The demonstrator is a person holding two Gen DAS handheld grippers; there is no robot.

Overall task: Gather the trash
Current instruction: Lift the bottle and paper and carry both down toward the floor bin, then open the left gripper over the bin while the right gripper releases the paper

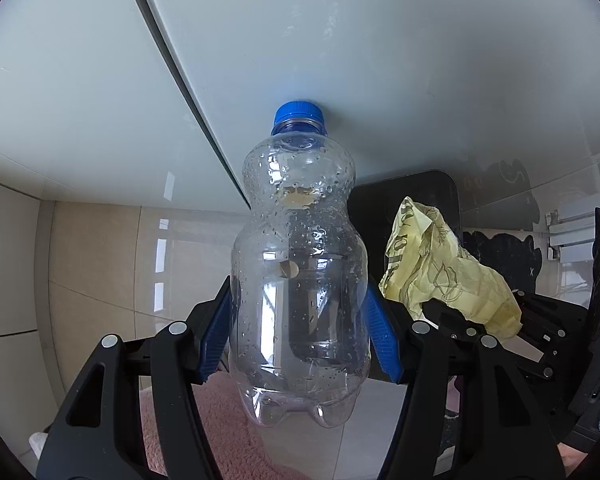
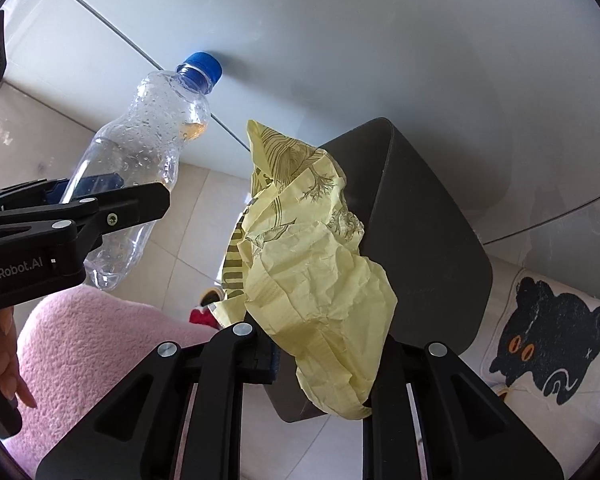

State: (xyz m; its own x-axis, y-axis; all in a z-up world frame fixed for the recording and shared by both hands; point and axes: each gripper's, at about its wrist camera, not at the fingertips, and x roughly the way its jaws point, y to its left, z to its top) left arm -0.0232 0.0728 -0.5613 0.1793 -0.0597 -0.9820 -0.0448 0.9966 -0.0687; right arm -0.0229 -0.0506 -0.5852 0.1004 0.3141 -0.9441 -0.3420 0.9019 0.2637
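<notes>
Items held: one bottle, one yellow wrapper.

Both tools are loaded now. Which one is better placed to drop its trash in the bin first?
Right. The right tool holds the yellow wrapper directly in front of the dark bin. The left tool grips the plastic bottle off to the bin's left side, over the floor.
</notes>
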